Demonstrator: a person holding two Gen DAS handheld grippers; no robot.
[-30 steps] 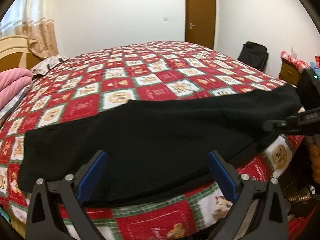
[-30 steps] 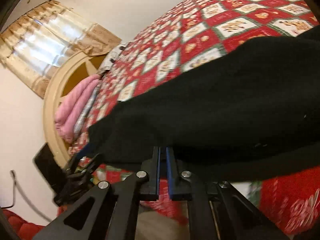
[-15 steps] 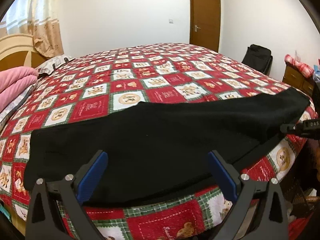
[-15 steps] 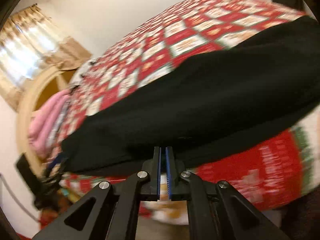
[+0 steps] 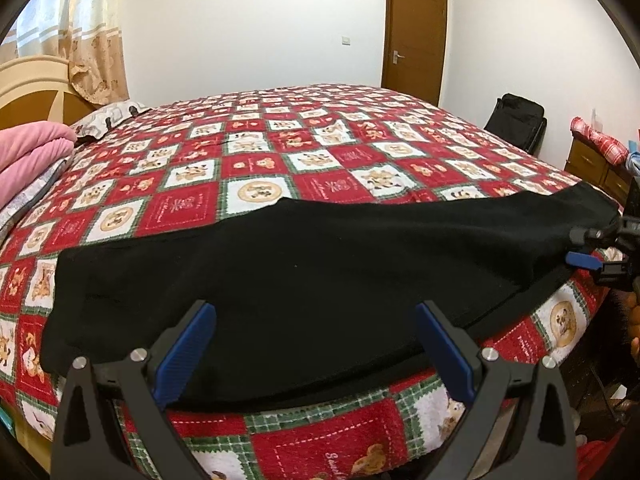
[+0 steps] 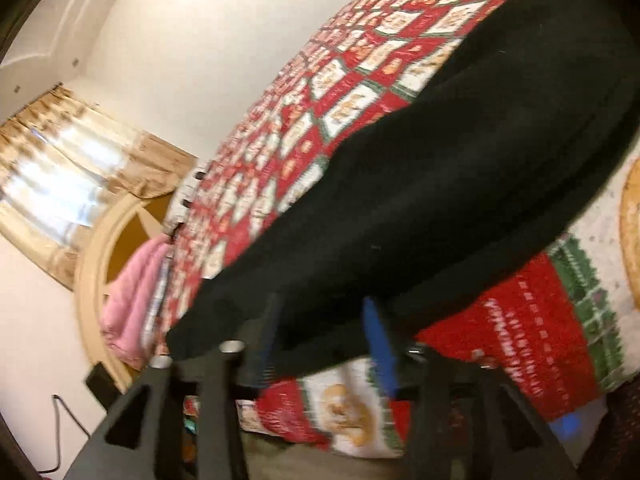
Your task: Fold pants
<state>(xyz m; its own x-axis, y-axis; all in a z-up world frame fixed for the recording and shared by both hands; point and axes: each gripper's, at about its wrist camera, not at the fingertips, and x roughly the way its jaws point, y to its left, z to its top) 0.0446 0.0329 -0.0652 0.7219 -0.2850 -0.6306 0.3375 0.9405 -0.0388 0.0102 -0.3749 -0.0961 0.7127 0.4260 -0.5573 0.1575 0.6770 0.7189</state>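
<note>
Black pants (image 5: 312, 264) lie flat along the near edge of the bed, stretched from left to right; they also fill the right wrist view (image 6: 440, 184). My left gripper (image 5: 316, 348) is open and empty, its blue pads just in front of the pants' near edge. My right gripper (image 6: 324, 328) is open, close to the pants' edge; the view is blurred. It also shows in the left wrist view (image 5: 592, 248) at the pants' right end, jaws apart.
The bed has a red, white and green patchwork quilt (image 5: 280, 152). Pink folded bedding (image 5: 28, 152) lies at the headboard on the left. A brown door (image 5: 414, 40), a black bag (image 5: 516, 120) and a wooden dresser (image 5: 592, 164) stand at the right.
My right gripper was shut and has opened, and it has tilted and moved closer to the bed edge. The left gripper stays open, and its view has shifted slightly.
</note>
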